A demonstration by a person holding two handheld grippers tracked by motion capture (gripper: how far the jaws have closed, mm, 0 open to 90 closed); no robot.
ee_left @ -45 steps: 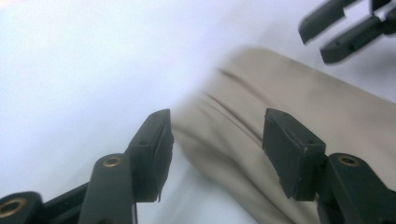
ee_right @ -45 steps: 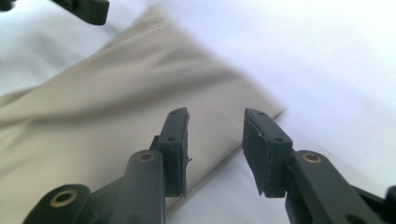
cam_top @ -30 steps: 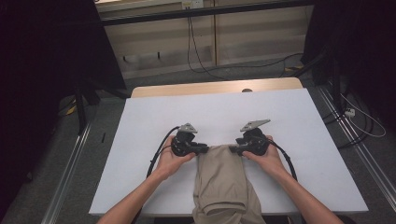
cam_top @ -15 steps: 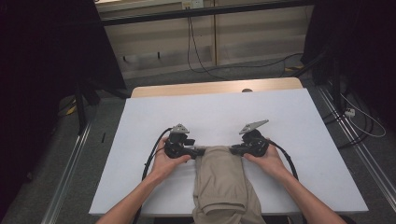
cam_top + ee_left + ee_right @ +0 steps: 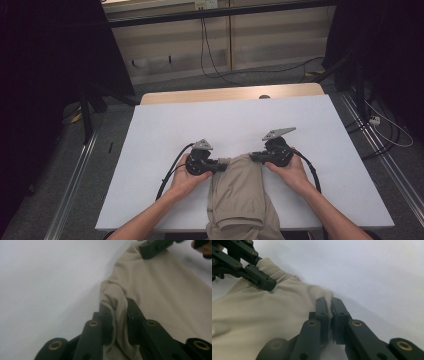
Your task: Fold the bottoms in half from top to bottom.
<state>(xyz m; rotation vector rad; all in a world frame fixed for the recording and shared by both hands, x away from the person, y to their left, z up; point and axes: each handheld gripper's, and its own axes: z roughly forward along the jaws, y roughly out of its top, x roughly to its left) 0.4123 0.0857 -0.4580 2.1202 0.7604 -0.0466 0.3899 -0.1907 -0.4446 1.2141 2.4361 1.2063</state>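
High view, lower centre: soft, light beige cloth (image 5: 240,190), each far corner pinched by left gripper (image 5: 220,165) and right gripper (image 5: 253,157).

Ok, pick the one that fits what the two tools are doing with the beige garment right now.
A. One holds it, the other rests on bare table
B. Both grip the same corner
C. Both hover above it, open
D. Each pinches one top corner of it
D: the left tool is shut on one top corner of the beige garment and the right tool on the other.
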